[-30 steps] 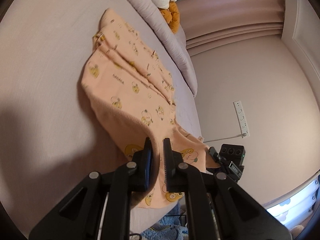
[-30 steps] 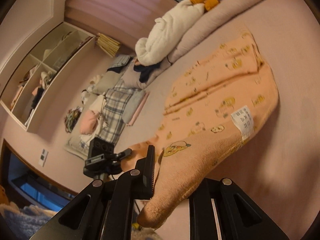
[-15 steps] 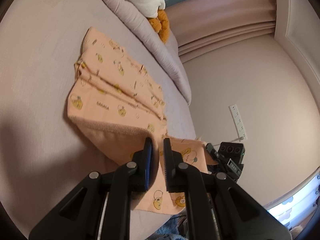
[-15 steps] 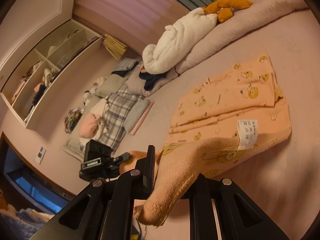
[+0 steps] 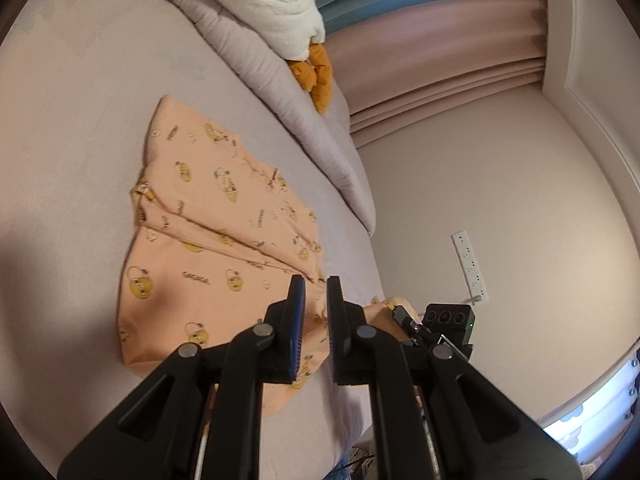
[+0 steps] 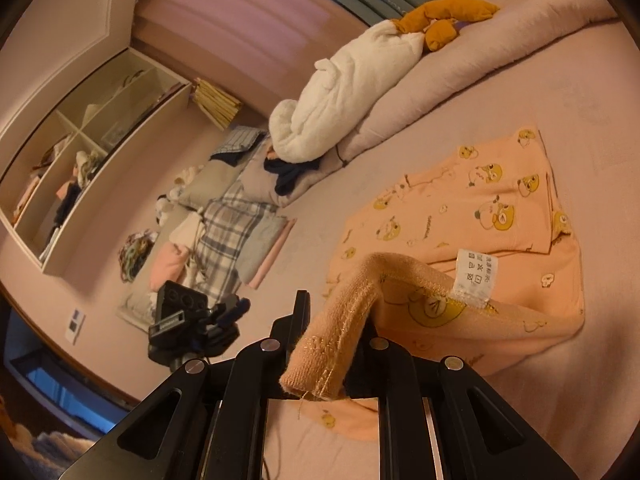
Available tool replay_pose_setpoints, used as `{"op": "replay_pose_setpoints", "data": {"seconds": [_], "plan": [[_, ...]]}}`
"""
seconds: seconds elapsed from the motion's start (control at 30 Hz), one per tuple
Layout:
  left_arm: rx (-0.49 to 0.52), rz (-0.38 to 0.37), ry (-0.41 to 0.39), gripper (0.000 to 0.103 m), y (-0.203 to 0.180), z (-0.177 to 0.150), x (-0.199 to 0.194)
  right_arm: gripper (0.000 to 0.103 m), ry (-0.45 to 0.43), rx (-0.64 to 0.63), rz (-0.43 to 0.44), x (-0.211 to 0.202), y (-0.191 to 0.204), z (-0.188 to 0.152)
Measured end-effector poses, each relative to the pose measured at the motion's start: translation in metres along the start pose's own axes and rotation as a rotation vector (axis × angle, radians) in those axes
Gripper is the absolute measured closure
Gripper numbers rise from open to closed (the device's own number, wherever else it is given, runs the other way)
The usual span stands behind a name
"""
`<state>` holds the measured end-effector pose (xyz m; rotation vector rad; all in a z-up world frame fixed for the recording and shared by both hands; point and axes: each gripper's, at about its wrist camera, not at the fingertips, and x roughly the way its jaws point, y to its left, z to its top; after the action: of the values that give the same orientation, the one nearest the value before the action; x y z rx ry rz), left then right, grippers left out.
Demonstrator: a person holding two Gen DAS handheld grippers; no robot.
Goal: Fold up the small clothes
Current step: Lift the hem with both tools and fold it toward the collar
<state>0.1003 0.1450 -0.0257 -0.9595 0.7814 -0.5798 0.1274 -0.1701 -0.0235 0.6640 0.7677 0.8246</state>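
We see a peach baby garment [image 5: 208, 248], printed with small yellow cartoon figures, lying partly folded on a pale pink bed [image 5: 68, 128]. In the left wrist view, the left gripper [image 5: 316, 292] hovers over the garment's near edge; its jaws stand a narrow gap apart with nothing visibly pinched between them, so we judge it released. To the right, past the bed's edge, a small black camera [image 5: 448, 316] sits by the wall.

In the right wrist view, the right gripper [image 6: 332, 312] has a thick hemmed edge of the garment draped up and over between its fingers. One finger is hidden behind the cloth, so we cannot tell whether the grip is clenched.

We judge the fabric light, soft and limp, with a fuzzy inner side. It will sag and crease freely, so hems and corners are the best places to take hold.

Only the right view shows the white care label [image 6: 476, 276], the fleecy underside, a rolled white blanket [image 6: 344, 92] and the piled clothes [image 6: 224, 224] beyond. Only the left view shows the garment's whole flat outline.
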Motion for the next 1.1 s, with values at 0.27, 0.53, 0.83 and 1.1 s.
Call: {"op": "replay_pose_setpoints", "data": {"seconds": [0.27, 0.53, 0.83, 1.1], "plan": [[-0.094, 0.149, 0.065, 0.091, 0.049, -0.028, -0.026, 0.087, 0.002, 0.031, -0.016, -0.011, -0.005, -0.017], [-0.165, 0.076, 0.114, 0.054, 0.06, -0.068, -0.018, 0.087, 0.014, 0.074, -0.031, -0.01, -0.011, -0.025], [-0.092, 0.059, 0.25, 0.054, 0.047, -0.078, 0.035, 0.087, 0.032, 0.077, -0.028, -0.005, -0.012, -0.026], [-0.112, 0.028, 0.262, 0.098, 0.051, -0.084, 0.039, 0.087, 0.038, 0.078, -0.034, -0.005, -0.014, -0.028]]}}
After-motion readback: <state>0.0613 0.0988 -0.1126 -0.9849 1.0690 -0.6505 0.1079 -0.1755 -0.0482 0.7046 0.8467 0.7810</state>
